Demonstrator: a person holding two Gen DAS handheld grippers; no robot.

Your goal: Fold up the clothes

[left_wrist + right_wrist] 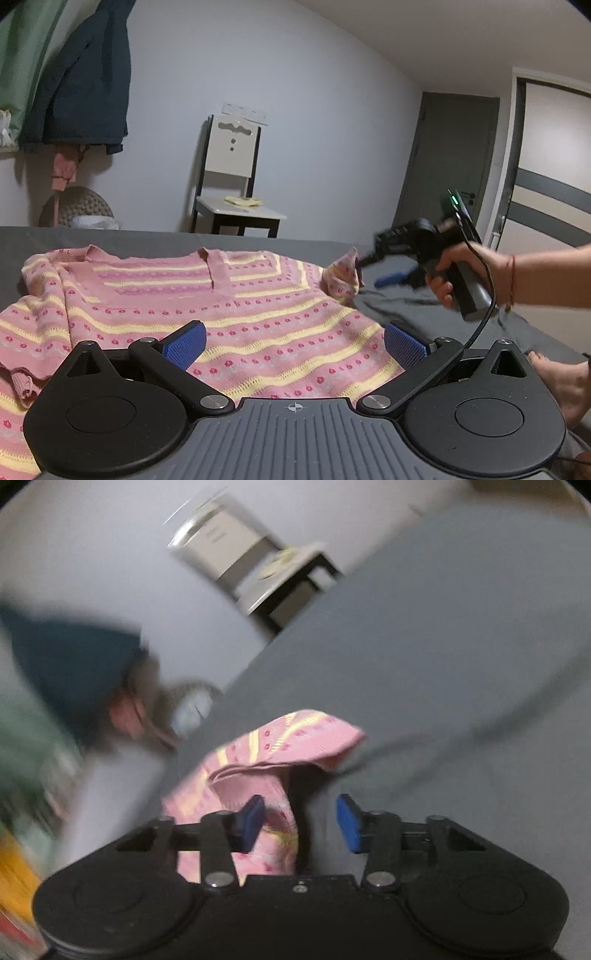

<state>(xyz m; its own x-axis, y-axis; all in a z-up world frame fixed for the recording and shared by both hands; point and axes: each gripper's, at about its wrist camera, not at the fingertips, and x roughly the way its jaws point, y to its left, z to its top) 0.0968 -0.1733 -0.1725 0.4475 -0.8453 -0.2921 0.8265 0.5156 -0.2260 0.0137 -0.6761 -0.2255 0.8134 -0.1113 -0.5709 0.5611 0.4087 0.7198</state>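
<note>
Sweater (pixel 229 306) flat on bed (pixel 258 240); right claw (pixel 301 821) parted at raised sleeve edge (pixel 295 738).

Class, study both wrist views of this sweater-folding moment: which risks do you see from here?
1. The right gripper is open at the bunched sleeve; closing may catch only a thin edge, which slips.
2. It may also pinch the grey sheet.
3. The left gripper holds nothing, so the sweater could drag.

Grey bed (pixel 258 242) carries pink striped sweater (pixel 221 306) spread flat; sheet rumpled beside sweater's right edge
</note>
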